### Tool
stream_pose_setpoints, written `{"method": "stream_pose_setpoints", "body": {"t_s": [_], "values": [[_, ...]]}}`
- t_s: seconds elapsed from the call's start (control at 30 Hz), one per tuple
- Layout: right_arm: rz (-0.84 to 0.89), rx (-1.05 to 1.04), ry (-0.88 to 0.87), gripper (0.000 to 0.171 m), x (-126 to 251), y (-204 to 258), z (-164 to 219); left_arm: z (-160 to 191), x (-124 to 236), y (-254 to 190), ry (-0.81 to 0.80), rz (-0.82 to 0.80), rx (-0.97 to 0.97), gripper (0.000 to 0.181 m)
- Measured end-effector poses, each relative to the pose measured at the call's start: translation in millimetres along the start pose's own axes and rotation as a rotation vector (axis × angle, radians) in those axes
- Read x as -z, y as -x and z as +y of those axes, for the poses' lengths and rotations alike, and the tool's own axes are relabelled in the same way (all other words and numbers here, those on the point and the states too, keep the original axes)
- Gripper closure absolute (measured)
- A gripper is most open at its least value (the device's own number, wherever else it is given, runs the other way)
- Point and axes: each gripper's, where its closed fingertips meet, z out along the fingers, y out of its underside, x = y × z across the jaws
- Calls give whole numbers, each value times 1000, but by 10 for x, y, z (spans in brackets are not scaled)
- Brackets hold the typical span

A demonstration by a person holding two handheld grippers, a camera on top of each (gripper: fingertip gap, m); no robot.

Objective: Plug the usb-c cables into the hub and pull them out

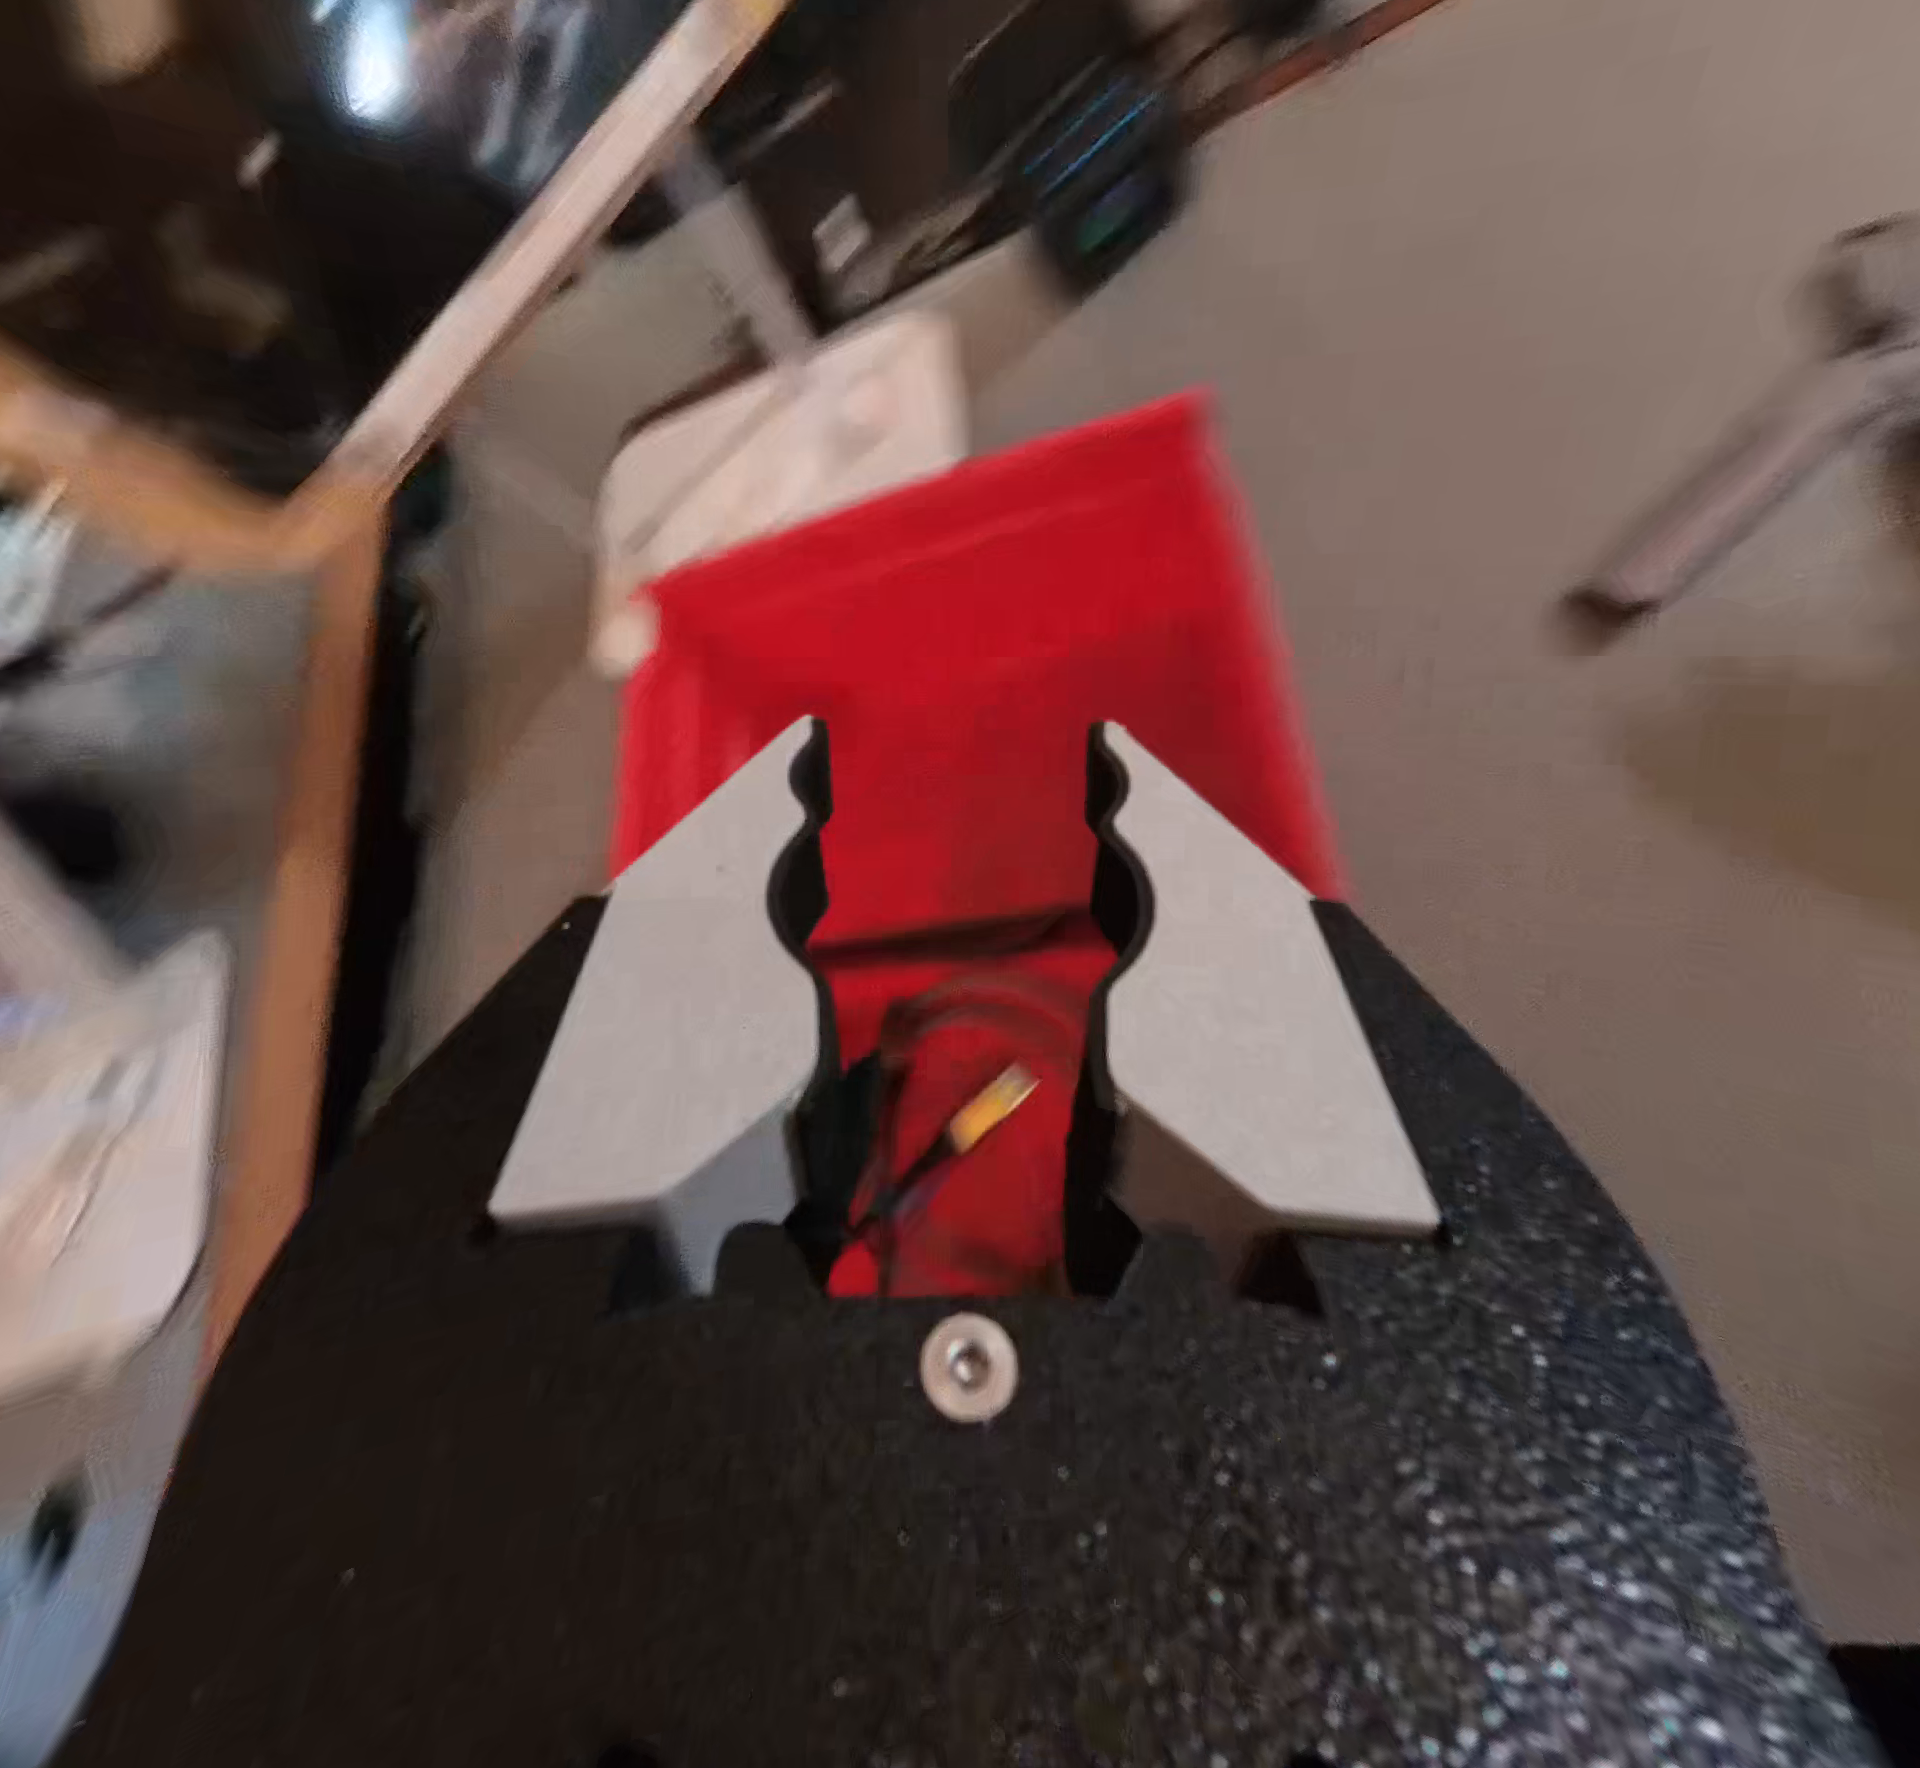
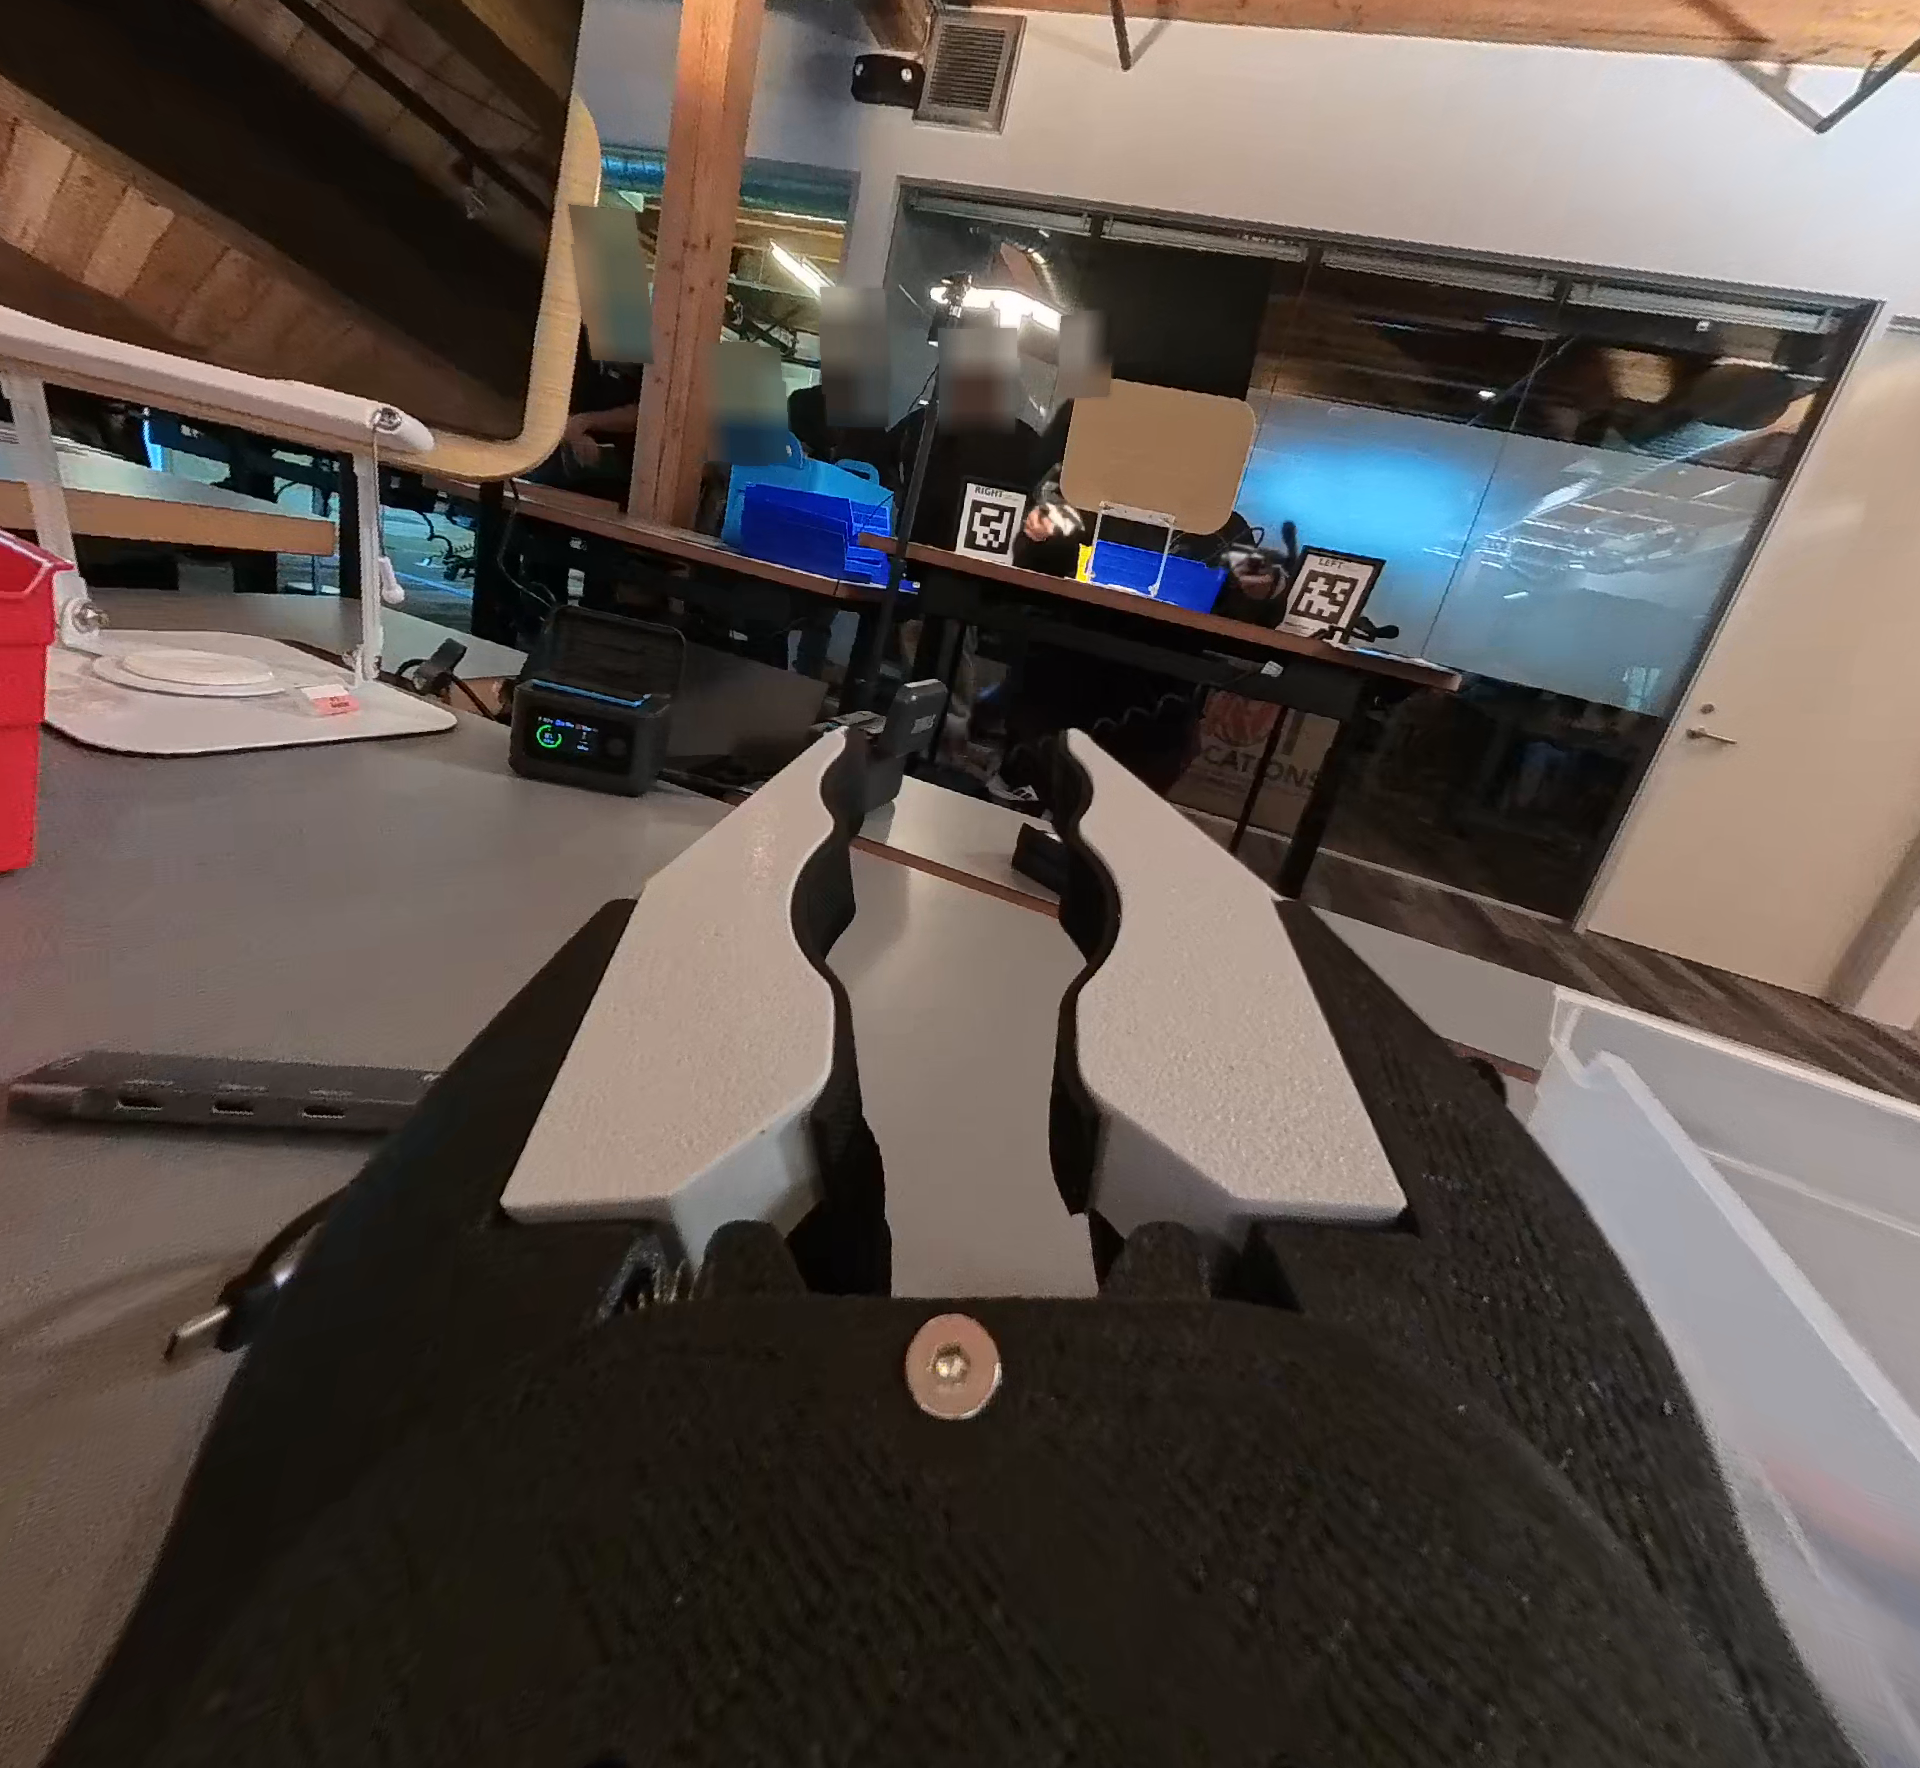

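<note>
1. The left gripper is hanging over a red bin, its 2 grey fingers spread apart and holding nothing.
2. The left wrist view is blurring heavily. Inside the red bin, a dark cable with a metal plug tip is showing between the finger bases. Whether this is a usb-c cable cannot be told through the blur.
3. The red bin is sitting on a grey table. A white stand base is lying just beyond the bin's far edge.
4. The right gripper is pointing level across the grey table, its jaws parted with only bare table showing between them; it is gripping nothing.
5. The hub, a slim dark bar with 3 slots visible along its near side, is lying flat on the table to the left of the right gripper. No cable is sitting in those 3 slots.
6. A usb-c cable plug is lying loose on the table near the gripper's left shoulder, apart from the hub, partly hidden by the gripper body.
7. A translucent white bin is standing at the right edge of that view.
8. A small black power unit with a lit display is resting farther back on the table, beside the white stand. The red bin's corner is showing at the far left.
</note>
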Motion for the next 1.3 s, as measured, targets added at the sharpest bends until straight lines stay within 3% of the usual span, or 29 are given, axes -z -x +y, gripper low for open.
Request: {"method": "stream_pose_setpoints", "body": {"t_s": [0.07,0.13,0.23,0.4,0.57,0.73,0.8,0.87,1.1,1.3], "values": [[-5,-7,4,137,-12,16,11,445,83,560,76,-156,76,132],[-8,-7,5,137,-15,24,14,777,92,844,100,-226,92,128],[-11,-6,7,137,-15,31,17,1104,-18,843,130,-221,16,132],[-19,-2,7,137,-14,48,15,1349,-226,880,177,-397,-273,136],[-24,-4,8,137,-14,55,16,1267,-347,989,180,-579,-585,145],[-26,-3,9,137,-16,60,18,1290,-479,1077,245,-630,-684,147],[-26,-3,9,137,-15,59,19,1269,-479,1088,242,-637,-668,151],[-24,-2,10,137,-16,56,21,1158,-380,1125,200,-693,-658,178],[-23,-6,11,137,-19,55,23,824,67,1135,83,-740,-509,179],[-23,-9,10,138,-18,55,20,19,616,1116,-215,-666,-281,179]]}}
